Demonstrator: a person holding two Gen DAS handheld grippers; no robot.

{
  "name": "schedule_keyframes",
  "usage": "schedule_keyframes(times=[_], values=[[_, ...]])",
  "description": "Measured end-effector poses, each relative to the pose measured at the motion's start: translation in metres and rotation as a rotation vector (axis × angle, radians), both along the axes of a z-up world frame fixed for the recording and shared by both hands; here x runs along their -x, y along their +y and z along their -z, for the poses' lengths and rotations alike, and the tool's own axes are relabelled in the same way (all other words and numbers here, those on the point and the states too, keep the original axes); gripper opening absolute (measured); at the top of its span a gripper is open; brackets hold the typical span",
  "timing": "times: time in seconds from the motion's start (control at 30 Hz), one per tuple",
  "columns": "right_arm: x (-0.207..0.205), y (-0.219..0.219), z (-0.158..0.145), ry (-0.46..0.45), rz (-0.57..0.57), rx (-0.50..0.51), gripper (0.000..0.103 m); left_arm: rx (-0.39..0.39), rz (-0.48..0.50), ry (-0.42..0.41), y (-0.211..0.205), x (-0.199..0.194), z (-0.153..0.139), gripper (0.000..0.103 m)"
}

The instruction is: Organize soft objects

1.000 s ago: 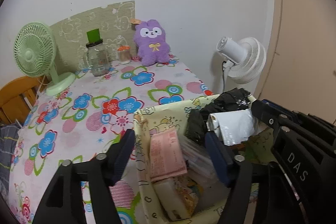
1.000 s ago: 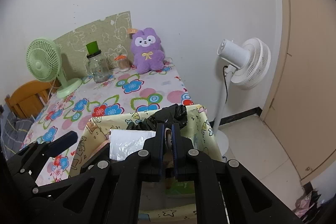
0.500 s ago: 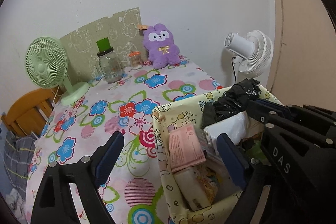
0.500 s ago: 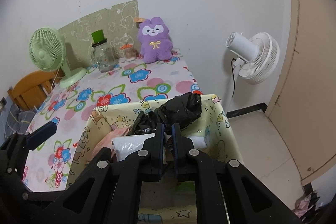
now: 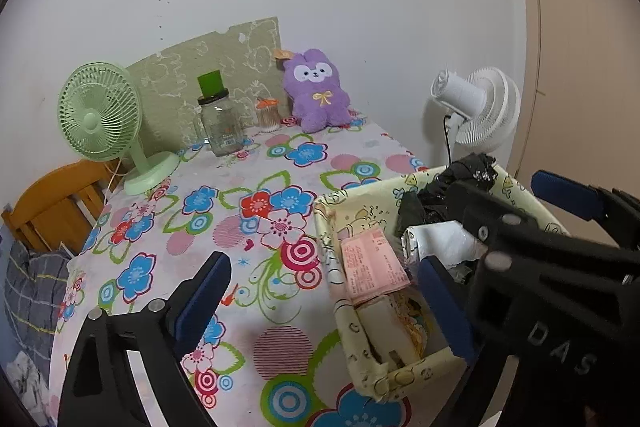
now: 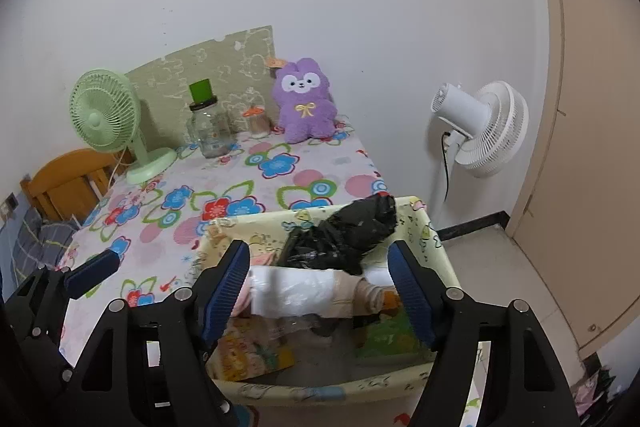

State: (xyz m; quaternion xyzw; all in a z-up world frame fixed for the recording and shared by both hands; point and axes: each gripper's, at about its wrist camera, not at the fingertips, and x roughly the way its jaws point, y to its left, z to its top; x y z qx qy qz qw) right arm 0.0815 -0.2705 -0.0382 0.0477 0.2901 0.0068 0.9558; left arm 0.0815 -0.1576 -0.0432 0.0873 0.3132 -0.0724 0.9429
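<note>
A yellow cartoon-print fabric basket (image 5: 332,211) (image 6: 424,227) stands at the near right corner of the flowered table. It holds a crumpled black plastic bag (image 5: 424,195) (image 6: 352,227), a white plastic-wrapped roll (image 5: 440,239) (image 6: 292,291) and a pink packet (image 5: 372,263). My left gripper (image 5: 324,297) hovers over the basket's left wall, its jaws opening wide and touching nothing. My right gripper (image 6: 318,287) hangs above the basket with its jaws opening; the white roll lies below the gap, and the pads do not press it. A purple plush bunny (image 5: 316,91) (image 6: 304,103) sits upright at the table's far edge.
A green desk fan (image 5: 100,115), a glass jar with a green lid (image 5: 220,123) and a small orange-lidded jar (image 5: 267,113) stand along the back wall. A white pedestal fan (image 6: 476,131) stands on the floor at the right. A wooden chair (image 5: 52,199) is at the left.
The right gripper's jaws, shut before, have sprung apart over the basket. The left jaws have spread wider. Both grippers have drawn back a little from the basket.
</note>
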Motion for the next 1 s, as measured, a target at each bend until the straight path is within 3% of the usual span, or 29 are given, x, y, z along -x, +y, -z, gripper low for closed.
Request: schedule_keyframes(times=[0.37, 1.0], values=[[0.025, 0.04, -0.024, -0.065, -0.036, 0.012, 0.096, 0.069, -0.049, -0.055, 0.046, 0.022, -0.024, 0.103], [0.073, 0.11, -0.058, -0.179, -0.12, 0.023, 0.102, 0.096, -0.148, -0.171, 0.124, 0.071, -0.062, 0.103]])
